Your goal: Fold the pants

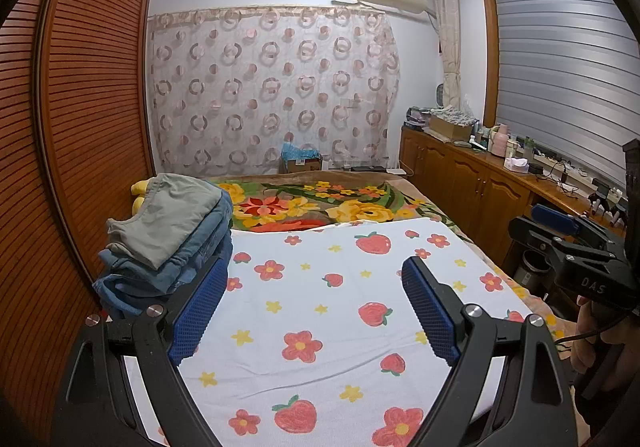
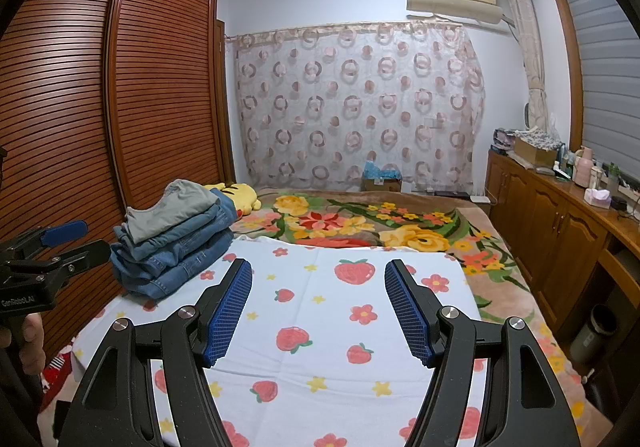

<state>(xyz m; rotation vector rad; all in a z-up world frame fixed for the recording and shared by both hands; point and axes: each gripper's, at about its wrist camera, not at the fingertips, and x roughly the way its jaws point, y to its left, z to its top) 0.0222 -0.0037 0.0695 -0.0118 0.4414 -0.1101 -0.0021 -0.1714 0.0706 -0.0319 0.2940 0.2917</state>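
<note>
A stack of folded pants (image 2: 176, 243) sat at the left edge of the bed, by the slatted wardrobe (image 2: 60, 119): one soft grey-green pair on top of about three blue denim pairs, edges roughly squared. It rested on a white cloth (image 2: 320, 359) with strawberry and flower print, laid smooth over a floral blanket (image 2: 400, 223). Left gripper (image 1: 314, 287) and right gripper (image 2: 318, 289), each with two ribbed blue pads, hung over the cloth with jaws wide and nothing between them.
</note>
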